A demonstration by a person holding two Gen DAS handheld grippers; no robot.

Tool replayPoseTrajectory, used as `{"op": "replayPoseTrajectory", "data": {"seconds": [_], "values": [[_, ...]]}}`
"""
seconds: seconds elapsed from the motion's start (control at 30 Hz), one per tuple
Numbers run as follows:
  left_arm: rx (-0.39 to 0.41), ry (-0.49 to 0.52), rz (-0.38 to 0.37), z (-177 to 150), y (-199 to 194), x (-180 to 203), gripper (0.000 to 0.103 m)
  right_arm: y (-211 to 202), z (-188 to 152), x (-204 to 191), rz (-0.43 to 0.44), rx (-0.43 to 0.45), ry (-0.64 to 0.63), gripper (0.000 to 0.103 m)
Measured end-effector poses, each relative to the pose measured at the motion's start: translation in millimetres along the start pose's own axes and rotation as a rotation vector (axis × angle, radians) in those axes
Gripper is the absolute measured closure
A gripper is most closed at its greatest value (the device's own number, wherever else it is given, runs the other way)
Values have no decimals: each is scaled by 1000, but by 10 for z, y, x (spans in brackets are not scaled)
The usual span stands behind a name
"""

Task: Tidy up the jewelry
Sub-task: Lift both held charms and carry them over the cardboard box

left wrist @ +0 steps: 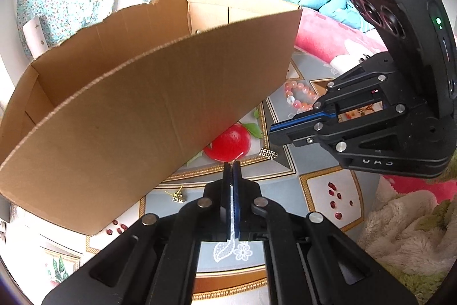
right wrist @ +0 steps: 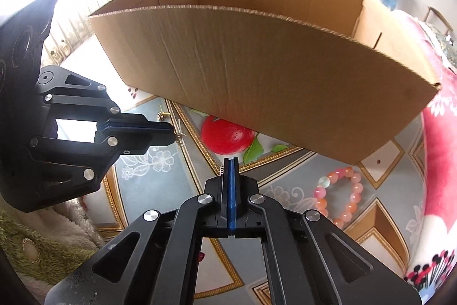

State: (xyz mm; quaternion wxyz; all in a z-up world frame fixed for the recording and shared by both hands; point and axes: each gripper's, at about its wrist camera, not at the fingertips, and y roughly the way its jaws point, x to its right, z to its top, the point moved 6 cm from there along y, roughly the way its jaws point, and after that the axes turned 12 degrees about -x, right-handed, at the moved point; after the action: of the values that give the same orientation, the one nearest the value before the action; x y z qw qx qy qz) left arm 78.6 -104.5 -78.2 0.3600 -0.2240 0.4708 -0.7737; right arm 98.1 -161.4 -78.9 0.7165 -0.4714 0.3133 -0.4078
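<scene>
Thin gold piece sits right at the tip of the left tongs, above the tabletop, in front of the box wall. Only a sliver of gold wire shows at the tip in the left wrist view.
Left tongs: jaws pressed together, pinching that gold piece.
Right tongs: jaws also pressed together, blue pads touching, nothing visible between them.
Small silver bar is just below the right tongs' tip. Can't tell whether it touches them. In the right wrist view it only peeks out beside the fingers.
Gold flower-shaped piece lies on the tabletop near the box's front wall, on the left tongs' side.
Pink bead bracelet lies flat on the tabletop on the right side, near the box corner and apart from both tongs.
Cardboard box, open top, stands on the tabletop just beyond both tongs. Its inside is not visible from here.
The tabletop has a patterned cover with a red apple print between the tongs and the box.
The two tongs point toward each other, tips near but apart.
</scene>
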Motion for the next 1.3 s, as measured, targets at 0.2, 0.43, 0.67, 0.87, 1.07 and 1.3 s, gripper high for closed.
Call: {"op": "replayPoseTrajectory", "data": {"seconds": [0.2,0.43,0.67,0.87,1.07,1.3], "values": [[26,0,22,1,-160,30,102,-194,-48,18,-1,38,26,103],[27,-8,31,-13,-160,43,102,-98,-98,-30,-4,19,37,75],[22,-16,24,-1,-117,6,102,95,-108,-66,-51,-39,-8,92],[23,-31,18,-24,-113,-54,102,66,-115,-57,-69,-43,-15,101],[36,-32,22,-25,-151,-70,102,66,-108,-72,-53,-34,14,101],[63,-27,32,-16,-306,-71,102,-214,-168,25,-42,5,42,103]]}}
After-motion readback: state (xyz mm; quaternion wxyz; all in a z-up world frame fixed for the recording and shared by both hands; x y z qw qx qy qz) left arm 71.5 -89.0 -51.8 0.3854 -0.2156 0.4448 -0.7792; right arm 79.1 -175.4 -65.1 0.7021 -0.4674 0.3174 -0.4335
